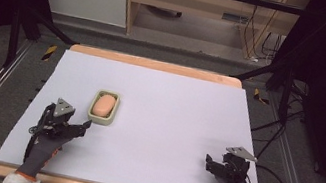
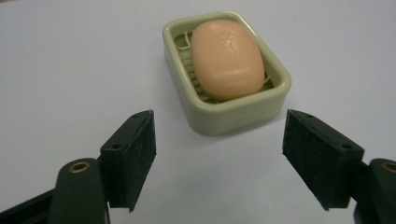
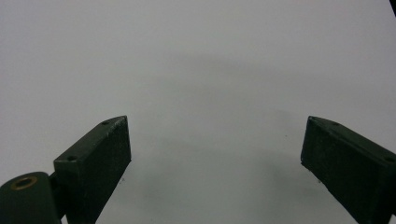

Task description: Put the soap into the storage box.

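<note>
A peach-coloured soap bar (image 1: pixel 104 104) (image 2: pixel 227 59) lies in a pale green soap dish (image 1: pixel 113 115) (image 2: pixel 233 112) left of the table's middle. My left gripper (image 1: pixel 83 129) (image 2: pixel 218 158) stands open just short of the dish, jaws wide apart with nothing between them. At the table's front right, my right gripper (image 1: pixel 209 161) (image 3: pixel 215 163) is open over the bare mat, far from the dish. Gloved hands hold both grippers.
A light grey mat (image 1: pixel 173 108) covers the wooden table (image 1: pixel 155 64). Dark stand legs (image 1: pixel 36 23) and cables (image 1: pixel 277 182) sit on the floor around the table. A wooden cabinet (image 1: pixel 192 0) stands behind.
</note>
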